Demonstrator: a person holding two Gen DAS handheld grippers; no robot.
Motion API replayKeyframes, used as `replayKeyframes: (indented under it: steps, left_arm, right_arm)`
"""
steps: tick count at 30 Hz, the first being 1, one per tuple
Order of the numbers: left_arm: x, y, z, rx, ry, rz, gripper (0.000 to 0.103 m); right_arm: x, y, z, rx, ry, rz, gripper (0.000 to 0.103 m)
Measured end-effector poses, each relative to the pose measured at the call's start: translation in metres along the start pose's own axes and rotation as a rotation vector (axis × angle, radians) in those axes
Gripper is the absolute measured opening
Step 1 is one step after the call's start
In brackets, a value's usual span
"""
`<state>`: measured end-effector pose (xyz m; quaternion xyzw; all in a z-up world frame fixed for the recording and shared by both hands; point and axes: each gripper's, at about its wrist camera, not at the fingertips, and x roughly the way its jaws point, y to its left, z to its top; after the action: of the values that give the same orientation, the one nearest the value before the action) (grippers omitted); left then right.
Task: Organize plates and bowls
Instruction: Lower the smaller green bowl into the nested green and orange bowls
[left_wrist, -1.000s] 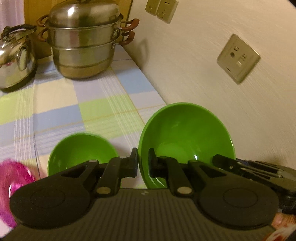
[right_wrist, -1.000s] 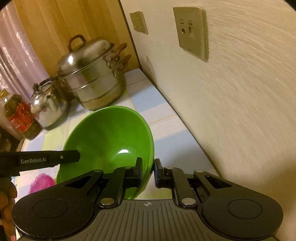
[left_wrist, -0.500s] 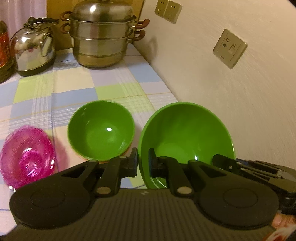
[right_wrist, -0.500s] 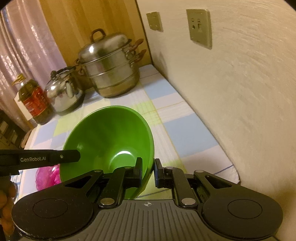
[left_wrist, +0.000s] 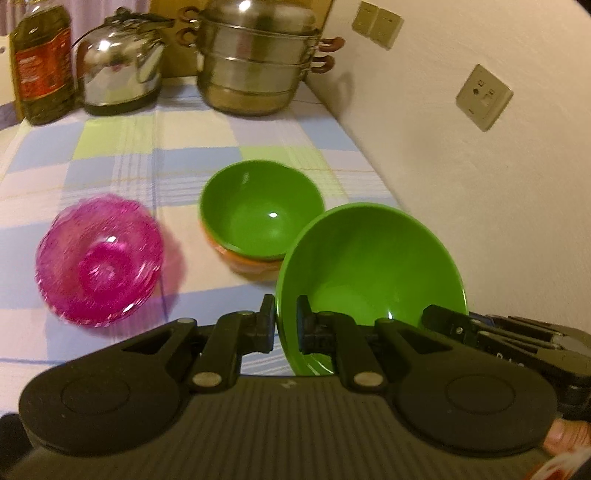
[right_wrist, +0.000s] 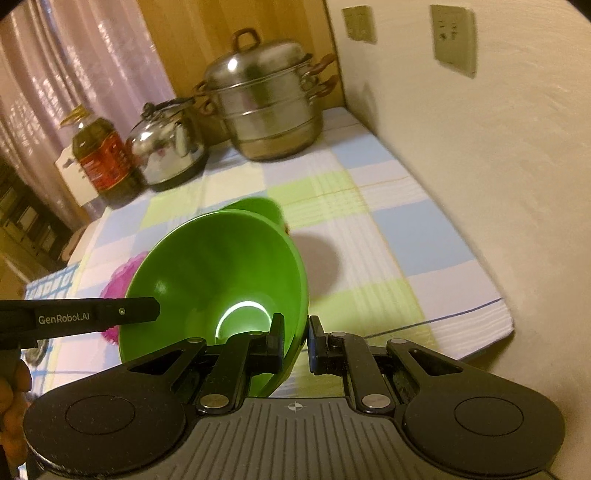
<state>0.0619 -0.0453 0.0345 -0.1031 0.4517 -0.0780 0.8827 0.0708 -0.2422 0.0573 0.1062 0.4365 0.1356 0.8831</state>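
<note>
While both grippers hold the large green bowl (left_wrist: 369, 266) aloft by its rim, the view along the left one has swung round over the last second: the checked tablecloth (left_wrist: 122, 147) now shows far more of itself, and the oil bottle (left_wrist: 40, 62), which was out of sight a second ago, stands at the far edge beside the kettle (left_wrist: 118, 70). From that I judge the big bowl is being carried back from the wall and across toward the other dishes, probably to be nested with them.

The steamer pot (left_wrist: 258, 59), the biggest vessel here, sits lidded at the far end, so its contents cannot be seen. The large green bowl is empty, tilted with its mouth toward the cameras, clear of the table. The left gripper (left_wrist: 286, 328) has its jaws clamped on the near-left part of the rim, one finger inside and one outside. The right gripper (right_wrist: 295, 338) also straddles the rim on the opposite side, though a sliver of gap shows by its outer finger, so that grip looks looser.

The pink glass dish (left_wrist: 99, 258), blurred by the motion, is empty, well left of the carried bowl. The small green bowl (left_wrist: 262, 214), empty too, sits inside an orange bowl (left_wrist: 251, 264) of which only the lower edge shows, just beyond the carried bowl's rim.
</note>
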Motion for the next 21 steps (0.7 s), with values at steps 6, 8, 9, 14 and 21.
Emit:
replayKeyframes:
  steps: [6,8,9,14,21]
  left_arm:
    - [-0.004,0.019,-0.011,-0.036,0.0,0.025,0.009]
    - [-0.005,0.024,-0.012,-0.051,0.001,0.027,0.009]
    - [-0.005,0.026,-0.013,-0.057,0.002,0.028,0.009]
    - [-0.007,0.033,-0.014,-0.066,0.002,0.033,0.009]
    - [-0.01,0.035,-0.005,-0.073,-0.009,0.041,0.009]
  right_arm:
    - [0.012,0.015,-0.007,-0.026,0.029,0.025,0.012]
    - [0.015,0.019,-0.008,-0.033,0.035,0.029,0.012]
    - [0.017,0.021,-0.008,-0.036,0.039,0.032,0.012]
    - [0.023,0.026,-0.008,-0.047,0.049,0.039,0.012]
    - [0.024,0.03,0.0,-0.058,0.044,0.046,0.012]
